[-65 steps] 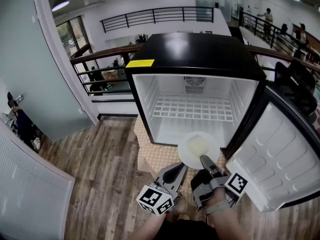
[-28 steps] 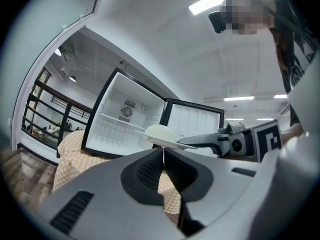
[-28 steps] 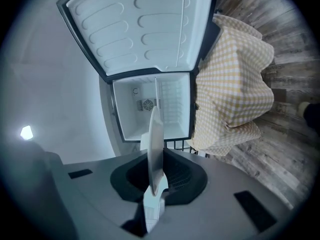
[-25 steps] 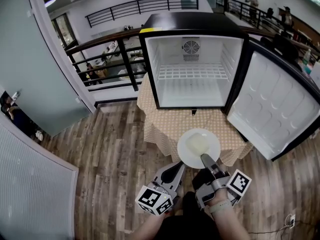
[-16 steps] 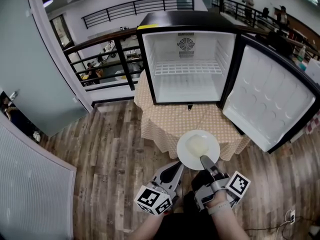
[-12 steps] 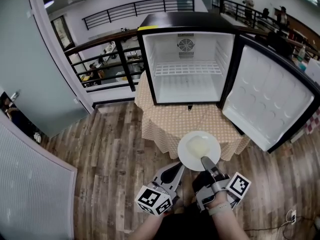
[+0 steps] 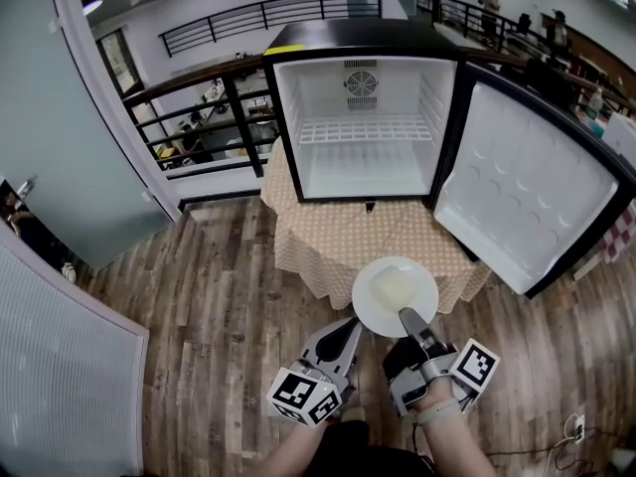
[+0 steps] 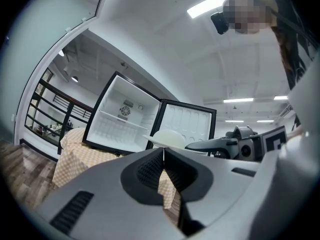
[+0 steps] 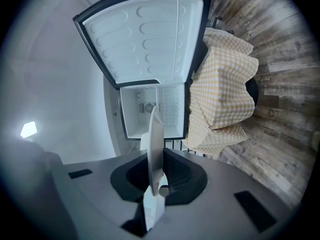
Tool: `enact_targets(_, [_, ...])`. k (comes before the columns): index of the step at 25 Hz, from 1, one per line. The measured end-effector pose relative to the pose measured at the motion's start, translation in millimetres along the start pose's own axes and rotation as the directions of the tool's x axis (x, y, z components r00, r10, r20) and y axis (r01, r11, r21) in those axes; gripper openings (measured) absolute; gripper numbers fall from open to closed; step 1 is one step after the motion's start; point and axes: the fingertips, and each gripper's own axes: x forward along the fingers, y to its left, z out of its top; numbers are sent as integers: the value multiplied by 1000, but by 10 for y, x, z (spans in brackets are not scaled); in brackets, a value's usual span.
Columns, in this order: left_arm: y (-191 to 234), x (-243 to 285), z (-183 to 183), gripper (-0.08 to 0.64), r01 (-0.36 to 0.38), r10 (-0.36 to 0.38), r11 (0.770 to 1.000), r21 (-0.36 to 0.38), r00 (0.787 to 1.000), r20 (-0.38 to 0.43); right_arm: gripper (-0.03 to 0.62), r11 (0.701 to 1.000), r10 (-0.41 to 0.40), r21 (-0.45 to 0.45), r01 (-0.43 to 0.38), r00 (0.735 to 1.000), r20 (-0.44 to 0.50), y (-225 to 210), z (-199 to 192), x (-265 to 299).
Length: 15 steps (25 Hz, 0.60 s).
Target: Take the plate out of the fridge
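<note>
White plate (image 7: 395, 294): rim clamped in right gripper (image 7: 409, 318)
Left gripper (image 7: 348, 328): jaws together, empty
Fridge (image 7: 363, 157): door open, beyond plate

The fridge (image 7: 363, 117) stands on the table (image 7: 328, 246) with its door (image 7: 527, 192) swung out to its right as I face it. A wire shelf (image 7: 363, 129) lies across the inside, and a railing (image 7: 199, 92) runs behind the fridge and off to its left. In front of the fridge and clear of its opening, by the table's near edge, the plate (image 7: 395, 294) lies level, its near rim between the jaws of my right gripper (image 7: 409, 318). My left gripper (image 7: 348, 331) sits just left of the plate and farther from the fridge, over the floor (image 7: 219, 306), with nothing between its jaws.
</note>
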Motion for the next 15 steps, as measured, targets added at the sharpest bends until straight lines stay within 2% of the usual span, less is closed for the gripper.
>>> enact_targets(6, [-91,-184,-69,12,-57,57,998,-4,998,3,52,1000,-11,13,11,1000,-27,-70,-85,-221])
enact_targets(15, [-585,-519,-148,14,-98,98,995,-9,995,2,52,1000,-19,11,20,998,-62,10,-185,-777])
